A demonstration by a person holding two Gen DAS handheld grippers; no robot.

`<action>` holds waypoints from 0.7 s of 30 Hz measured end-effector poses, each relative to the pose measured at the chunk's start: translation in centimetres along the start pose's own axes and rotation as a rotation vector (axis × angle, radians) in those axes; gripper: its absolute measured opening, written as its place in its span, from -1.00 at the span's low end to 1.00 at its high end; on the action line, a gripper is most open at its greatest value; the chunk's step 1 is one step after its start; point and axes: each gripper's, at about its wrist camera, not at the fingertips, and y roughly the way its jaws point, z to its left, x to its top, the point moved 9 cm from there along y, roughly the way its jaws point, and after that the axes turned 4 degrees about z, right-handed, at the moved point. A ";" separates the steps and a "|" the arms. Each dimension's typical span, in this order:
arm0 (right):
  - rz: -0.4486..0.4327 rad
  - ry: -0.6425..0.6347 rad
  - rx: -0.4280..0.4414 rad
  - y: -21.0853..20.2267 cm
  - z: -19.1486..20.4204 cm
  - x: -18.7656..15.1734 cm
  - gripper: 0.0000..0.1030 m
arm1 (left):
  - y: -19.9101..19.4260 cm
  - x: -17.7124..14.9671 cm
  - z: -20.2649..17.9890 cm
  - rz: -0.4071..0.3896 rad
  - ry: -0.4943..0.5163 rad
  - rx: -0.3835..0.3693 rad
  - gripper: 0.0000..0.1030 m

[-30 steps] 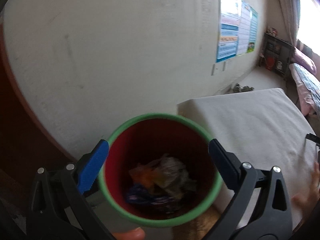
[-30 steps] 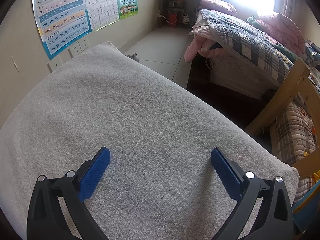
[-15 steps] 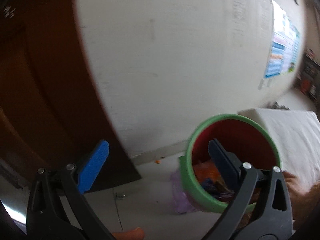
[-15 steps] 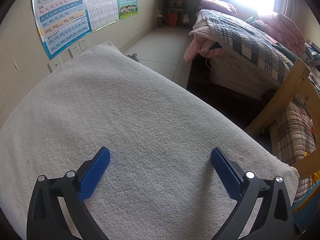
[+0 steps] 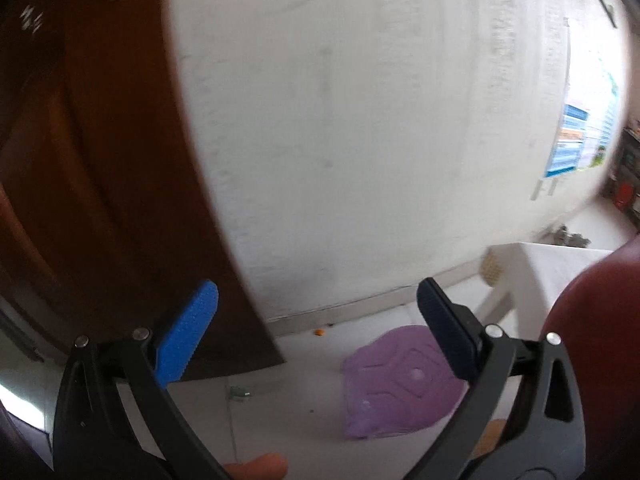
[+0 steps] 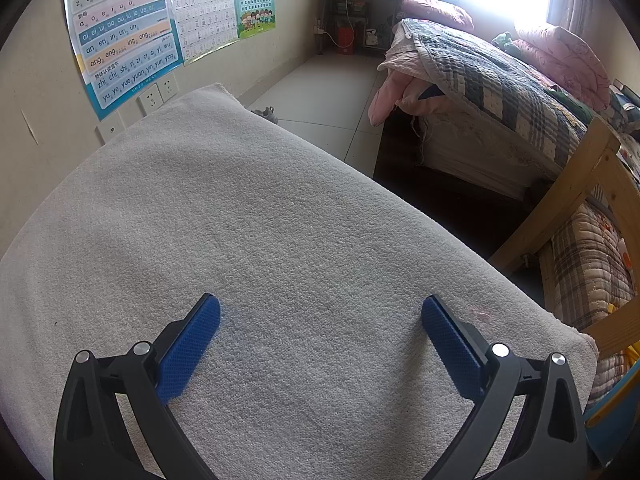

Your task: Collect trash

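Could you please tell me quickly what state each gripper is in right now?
Left gripper: open, holding nothing.
Right gripper: open, holding nothing.

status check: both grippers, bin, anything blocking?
Left hand-held gripper open, empty. Right hand-held gripper open, empty over towel-covered table. Red bin at left view's right edge. Purple bag on floor.

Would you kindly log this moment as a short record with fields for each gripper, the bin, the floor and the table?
left gripper: open, empty, aimed at the wall and floor
right gripper: open, empty, over the towel
bin: red, at the right edge of the left view, outside the jaws; contents hidden
floor: purple bag lies there, by small scraps
table: towel-covered, no trash visible
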 end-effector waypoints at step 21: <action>0.001 0.001 -0.002 -0.1 0.0 0.0 0.89 | -4.5 1.4 -8.2 -0.065 0.129 -0.128 0.90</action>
